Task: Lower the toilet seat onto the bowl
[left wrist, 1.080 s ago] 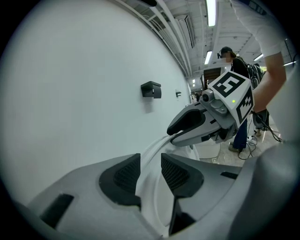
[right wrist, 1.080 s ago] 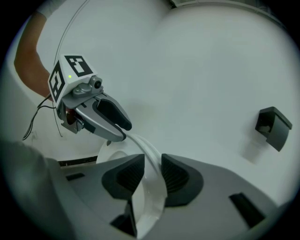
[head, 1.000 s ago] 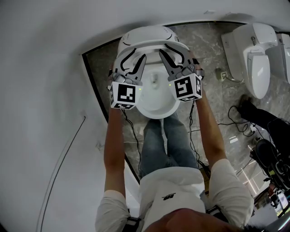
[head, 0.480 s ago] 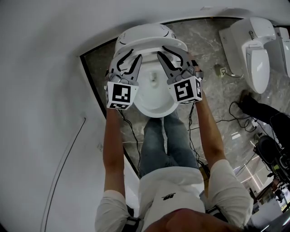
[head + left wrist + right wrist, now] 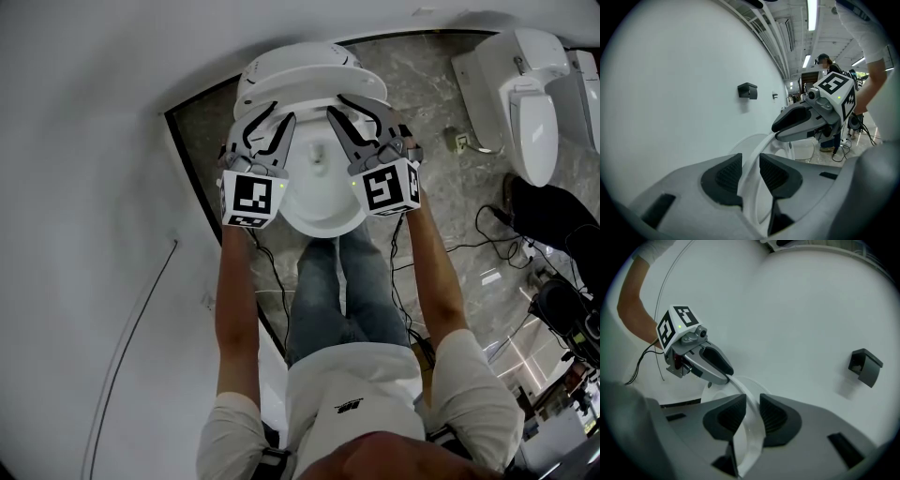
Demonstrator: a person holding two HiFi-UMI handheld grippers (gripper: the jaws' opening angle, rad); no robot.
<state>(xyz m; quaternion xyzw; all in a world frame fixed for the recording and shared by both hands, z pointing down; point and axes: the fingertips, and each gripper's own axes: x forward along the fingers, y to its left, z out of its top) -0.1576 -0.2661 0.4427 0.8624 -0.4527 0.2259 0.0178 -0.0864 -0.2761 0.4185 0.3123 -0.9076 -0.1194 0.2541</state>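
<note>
Head view. My left gripper and right gripper cover both side rims of the toilet seat; the second toilet runs off the right edge.

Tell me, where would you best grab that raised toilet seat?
Take the toilet seat by its thin ring, one grip on each side, coming from the front over the bowl. It stands raised, so the ring's narrow edge faces forward and slips between jaws.

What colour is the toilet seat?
The toilet seat is white, clearest in the right gripper view.
</note>
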